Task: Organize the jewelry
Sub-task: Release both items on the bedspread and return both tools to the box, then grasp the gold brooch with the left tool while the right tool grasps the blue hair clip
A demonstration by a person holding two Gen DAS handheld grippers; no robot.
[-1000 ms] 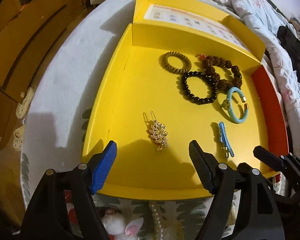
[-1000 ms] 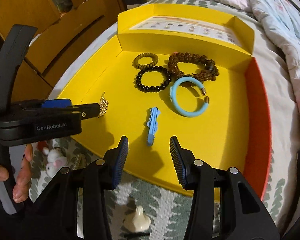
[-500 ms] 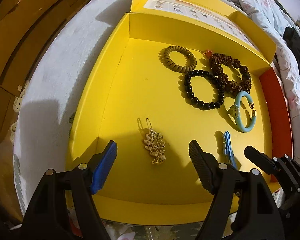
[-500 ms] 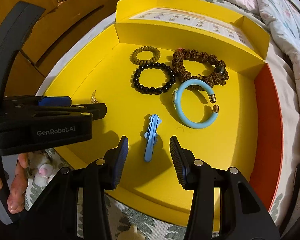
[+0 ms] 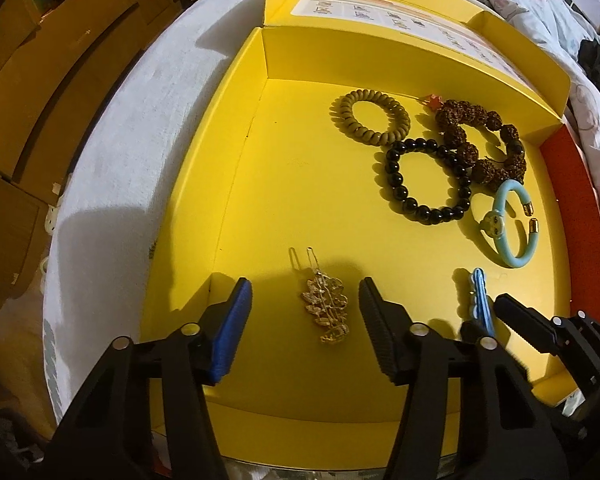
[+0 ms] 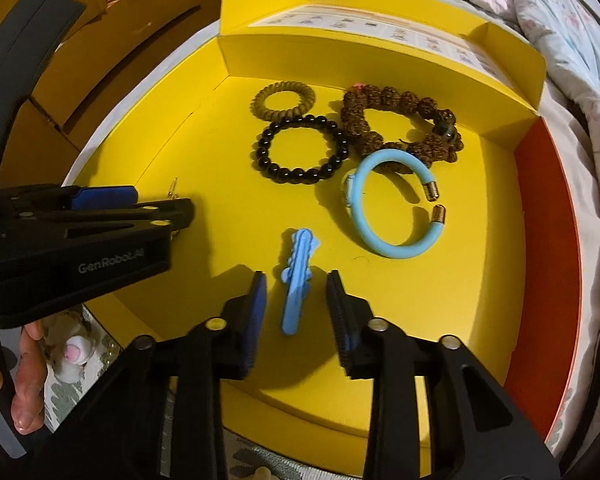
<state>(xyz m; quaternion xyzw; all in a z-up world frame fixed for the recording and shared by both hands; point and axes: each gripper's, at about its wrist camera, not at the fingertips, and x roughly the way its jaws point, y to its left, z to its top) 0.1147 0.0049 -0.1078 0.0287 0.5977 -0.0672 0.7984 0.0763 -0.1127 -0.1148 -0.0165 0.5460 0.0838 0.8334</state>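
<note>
A yellow box (image 5: 228,208) (image 6: 480,300) holds the jewelry. A gold leaf hair clip (image 5: 325,308) lies between the open jaws of my left gripper (image 5: 306,300). A blue hair clip (image 6: 296,280) (image 5: 478,300) lies between the open jaws of my right gripper (image 6: 296,288). Further back lie a black bead bracelet (image 5: 428,180) (image 6: 300,148), a tan coil hair tie (image 5: 370,118) (image 6: 284,100), a brown bead bracelet (image 5: 482,140) (image 6: 400,120) and a light blue bangle (image 5: 512,224) (image 6: 396,204). Neither gripper touches its clip.
The box has an upright back flap with a printed sheet (image 5: 400,16) and an orange right wall (image 6: 540,220). It sits on a white round surface (image 5: 112,168). Bedding (image 6: 572,40) lies at the right; wooden furniture (image 5: 40,60) at the left.
Both grippers have moved forward and down into the box. The gold clip now lies between the left jaws and the blue clip between the right jaws.
</note>
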